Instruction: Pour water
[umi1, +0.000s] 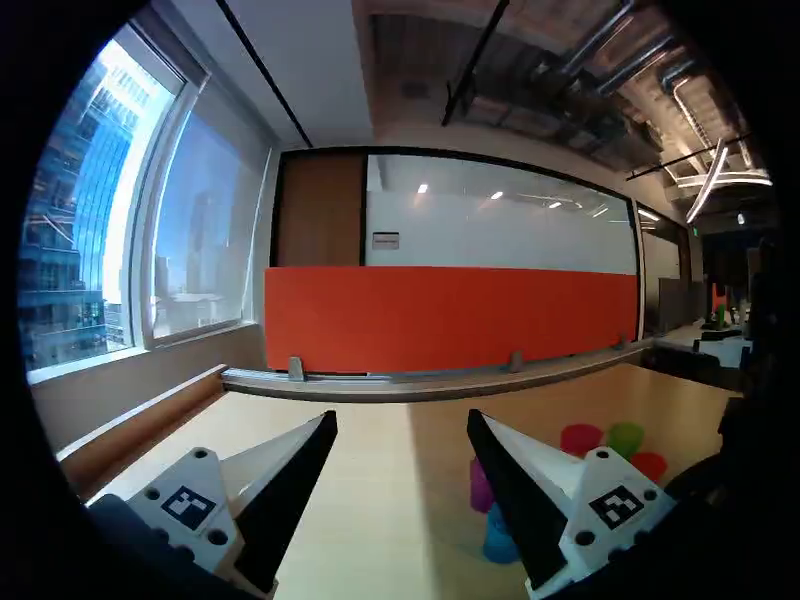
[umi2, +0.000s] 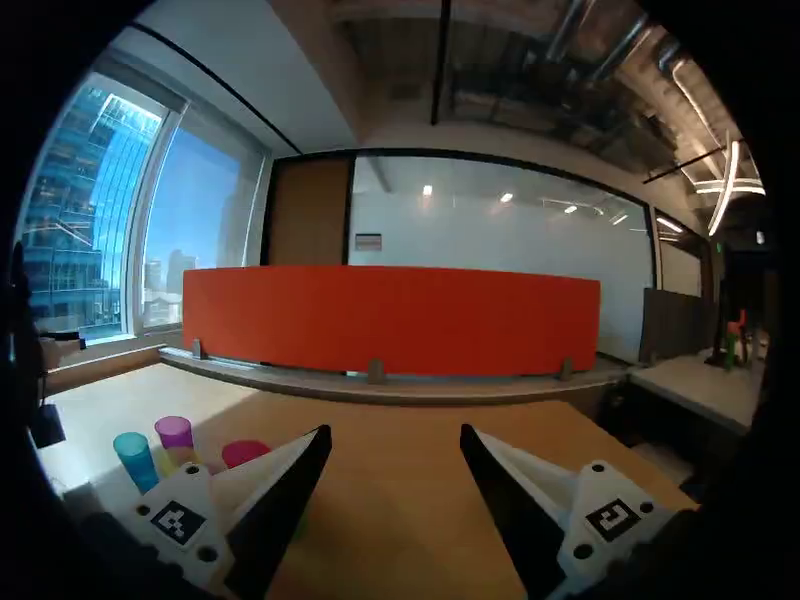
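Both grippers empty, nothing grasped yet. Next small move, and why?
Probably swing the left gripper rightward to centre on the purple cup. Its fingers are open and empty over bare table, while that cup sits off to its right, partly hidden behind the right finger.

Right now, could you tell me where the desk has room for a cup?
The light wooden desk is bare ahead of the left gripper and right gripper, up to the orange partition panel. It is crowded where the coloured plastic cups cluster, right of the left gripper, left of the right one.
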